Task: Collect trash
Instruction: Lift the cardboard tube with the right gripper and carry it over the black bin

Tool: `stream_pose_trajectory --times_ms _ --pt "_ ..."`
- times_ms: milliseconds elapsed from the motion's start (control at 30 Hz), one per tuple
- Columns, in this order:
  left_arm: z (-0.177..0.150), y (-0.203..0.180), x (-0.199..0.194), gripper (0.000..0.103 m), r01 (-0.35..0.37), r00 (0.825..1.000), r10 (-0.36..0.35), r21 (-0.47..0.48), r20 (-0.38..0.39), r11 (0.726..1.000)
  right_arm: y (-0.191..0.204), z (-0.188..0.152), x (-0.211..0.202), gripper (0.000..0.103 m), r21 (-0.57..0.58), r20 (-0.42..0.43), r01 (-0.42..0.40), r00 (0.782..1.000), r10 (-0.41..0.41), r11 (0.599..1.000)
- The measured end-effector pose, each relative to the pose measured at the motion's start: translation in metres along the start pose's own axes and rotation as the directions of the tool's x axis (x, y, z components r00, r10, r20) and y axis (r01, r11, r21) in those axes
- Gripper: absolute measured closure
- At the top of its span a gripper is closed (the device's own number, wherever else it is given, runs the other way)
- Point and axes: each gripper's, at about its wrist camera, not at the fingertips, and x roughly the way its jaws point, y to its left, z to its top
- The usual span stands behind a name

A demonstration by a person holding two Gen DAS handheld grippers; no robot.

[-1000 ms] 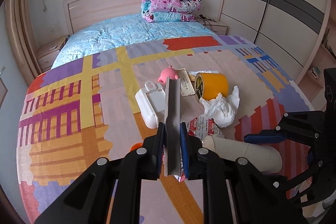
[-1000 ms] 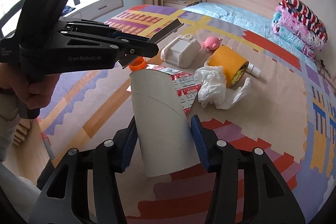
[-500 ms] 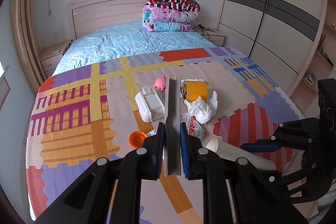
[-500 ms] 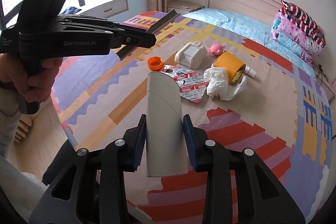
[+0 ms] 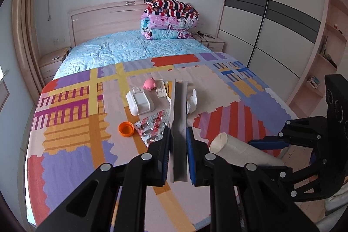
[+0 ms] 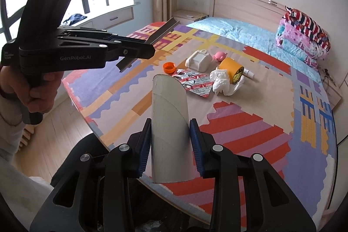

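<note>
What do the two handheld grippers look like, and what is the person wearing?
Both are matte black. The left gripper carries white "GenRobot.AI" lettering on its side and round lens-like recesses atop its body. The right gripper has blue ribbed pads and silver rivets. A pale sleeve covers the wrist.

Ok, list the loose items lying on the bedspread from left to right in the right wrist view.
Orange cap → white box → pink toy → yellow tape roll → small white bottle.

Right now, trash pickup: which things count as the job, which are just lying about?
Job:
- grey strip, left gripper
- cardboard tube, right gripper
- crumpled tissue
- pill packs
- orange cap

Lying about, probably:
- pink toy
- white box
- tape roll
- folded quilts
</note>
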Motion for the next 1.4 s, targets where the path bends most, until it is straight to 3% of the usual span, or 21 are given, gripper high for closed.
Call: stream_pose_trajectory --times_ms 700,867,1133,1267,1400 --pt "-0.082 -0.051 -0.021 0.089 0.075 0.994 -0.077 -0.028 -0.072 0.997 0.023 -0.059 -0.038 0.069 0.104 0.024 -0.030 0.999 0.028 0.994" --pt "-0.106 -0.059 -0.017 0.089 0.068 0.989 -0.066 0.011 -0.133 0.998 0.028 -0.078 -0.035 0.069 0.124 -0.009 -0.062 0.998 0.064 0.990" --pt "-0.145 -0.065 -0.010 0.089 0.114 0.973 -0.113 -0.011 -0.203 0.993 0.036 -0.108 -0.018 0.069 0.173 -0.075 -0.101 0.990 0.116 0.980" --pt "-0.162 -0.073 0.001 0.089 0.085 0.970 -0.079 0.015 -0.229 0.996 0.040 -0.123 -0.006 0.069 0.195 -0.114 -0.104 0.985 0.128 0.975" --pt "-0.179 -0.075 0.016 0.089 0.099 0.957 -0.095 0.001 -0.272 0.995 0.037 -0.138 0.004 0.069 0.222 -0.145 -0.090 0.982 0.125 0.971"
